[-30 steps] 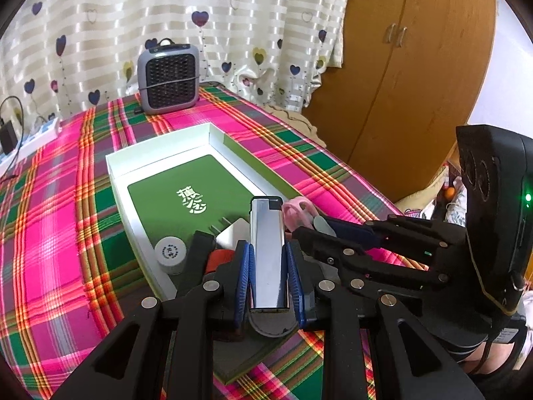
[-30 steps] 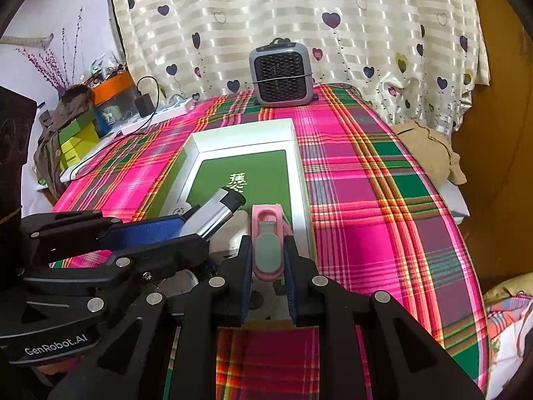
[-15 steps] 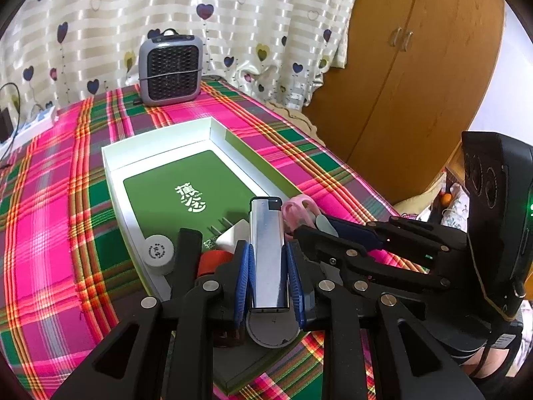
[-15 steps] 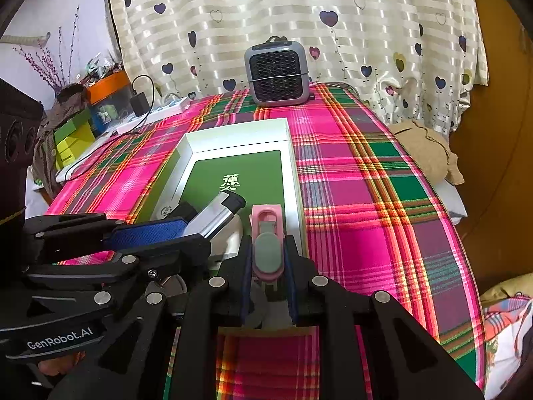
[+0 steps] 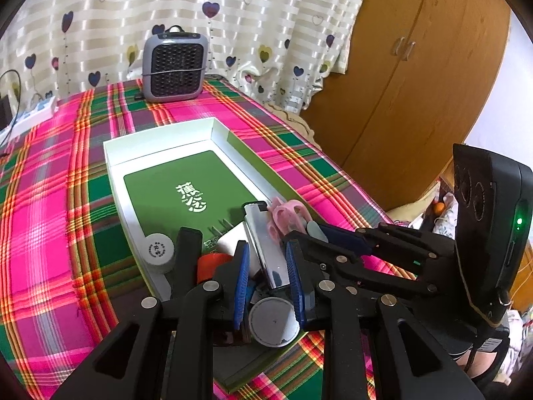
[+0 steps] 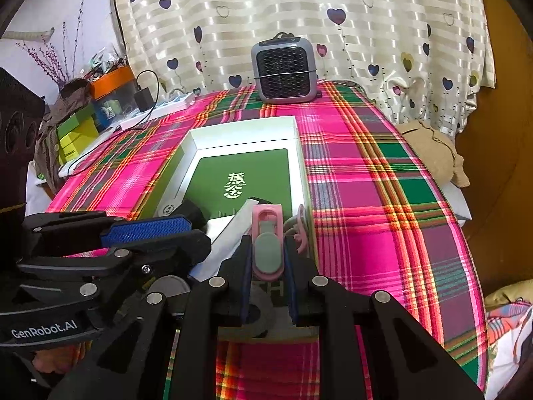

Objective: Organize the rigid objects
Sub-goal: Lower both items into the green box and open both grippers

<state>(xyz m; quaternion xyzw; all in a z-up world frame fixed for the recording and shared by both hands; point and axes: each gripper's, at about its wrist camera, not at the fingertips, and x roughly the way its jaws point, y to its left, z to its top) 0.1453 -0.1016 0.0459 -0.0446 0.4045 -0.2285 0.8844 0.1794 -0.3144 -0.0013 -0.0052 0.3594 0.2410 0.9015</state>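
Left tool [image 5: 268, 263] is clamped on a silver lighter [image 5: 265, 243] with a black cap, tilted over the near end of the white box [image 5: 160, 140]. Right tool [image 6: 268, 260] is clamped on a pink clip [image 6: 267, 240] with a grey-green centre, just beside the box's right wall, above the plaid worktop [image 6: 366, 200].

Box's [image 5: 160, 153] far half lies free; heater [image 5: 174, 66] stands beyond.

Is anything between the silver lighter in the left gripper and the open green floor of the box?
Nothing visible does. The left gripper holds the lighter over the box; its far green floor is bare.
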